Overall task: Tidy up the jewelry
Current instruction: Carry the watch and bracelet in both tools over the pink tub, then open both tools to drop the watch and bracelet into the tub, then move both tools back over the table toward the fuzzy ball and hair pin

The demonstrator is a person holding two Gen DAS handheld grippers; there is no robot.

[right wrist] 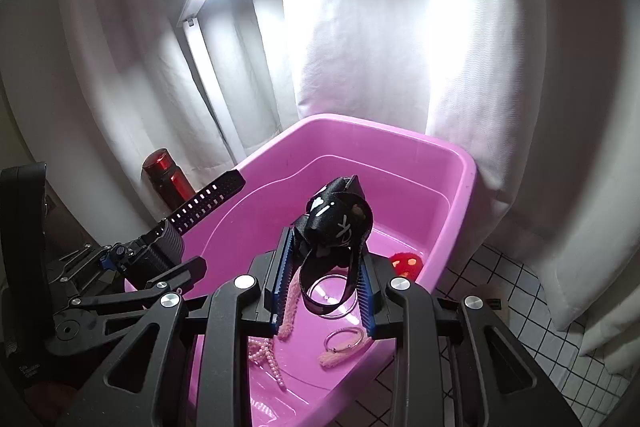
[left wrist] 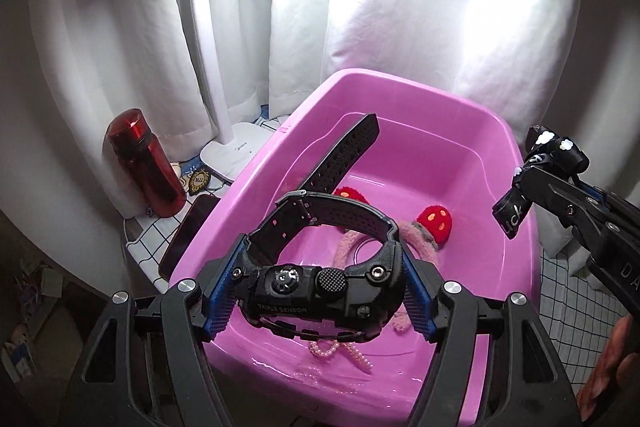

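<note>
My left gripper [left wrist: 320, 291] is shut on a black sports watch [left wrist: 320, 287], held by its case above the pink tub [left wrist: 400, 95]; its strap [left wrist: 344, 155] sticks up. My right gripper [right wrist: 326, 287] is shut on a black ribbon bow hair tie [right wrist: 336, 223] with white marks, above the tub [right wrist: 400, 135]; it also shows at the right of the left wrist view [left wrist: 540, 171]. In the tub lie a pink fuzzy headband with red mushrooms [left wrist: 436, 223], a pearl string [right wrist: 264, 355] and a thin ring bracelet [right wrist: 344, 343].
A red bottle [left wrist: 144, 163] and a white desk lamp base [left wrist: 236, 155] stand left of the tub on a checked cloth [left wrist: 148, 247]. A dark phone-like slab [left wrist: 188, 235] leans by the tub. White curtains hang behind. Checked cloth [right wrist: 500, 287] extends right.
</note>
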